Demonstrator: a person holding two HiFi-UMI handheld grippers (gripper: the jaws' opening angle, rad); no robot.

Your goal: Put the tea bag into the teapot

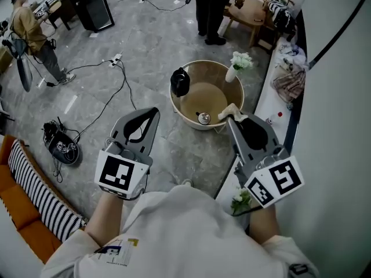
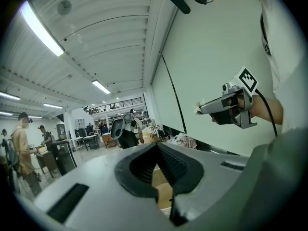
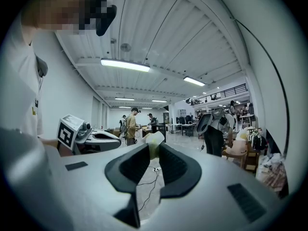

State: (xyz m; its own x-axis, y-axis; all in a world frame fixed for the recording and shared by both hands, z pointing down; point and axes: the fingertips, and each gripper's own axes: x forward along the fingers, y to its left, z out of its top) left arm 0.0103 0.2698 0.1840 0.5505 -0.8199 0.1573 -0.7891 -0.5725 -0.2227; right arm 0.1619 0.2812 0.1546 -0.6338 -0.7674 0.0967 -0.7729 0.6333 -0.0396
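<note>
"Pinching that tea bag [image 1: 230, 112] right at the tips, is it, the right gripper [image 1: 232, 119]?"

"Yes, its jaws are closed on it. It's a pale cream, crumpled little bag with a corner poking out past the pads. It hangs over the near right rim of the round tan table [image 1: 211, 94], just beside a small shiny metal piece [image 1: 203, 118] I cannot name."

"And the black teapot [image 1: 180, 82]?"

"That's at the far left edge of the same table, well apart from the bag, with bare tabletop between them. A white vase [image 1: 231, 73] of white flowers [image 1: 241, 59] stands at the far right rim, straight beyond the bag."

"Any room to the sides?"

"It's tight on the right, where a white wall [image 1: 336, 126] and a cluttered ledge [image 1: 287, 80] run close along that arm. The left is open grey floor [image 1: 156, 39] with cables [image 1: 119, 80] trailing across it, and a black bag [image 1: 62, 146] and a striped cushion [image 1: 37, 187] lie further off. One person [image 1: 210, 7] stands beyond the table, another [image 1: 32, 30] far left."

"The left gripper [image 1: 153, 112]?"

"Its tips are together with nothing between them, held over the floor short of the table's left rim. Both forearms [image 1: 105, 218] reach forward, the grippers angled toward the table and well apart from each other."
</note>
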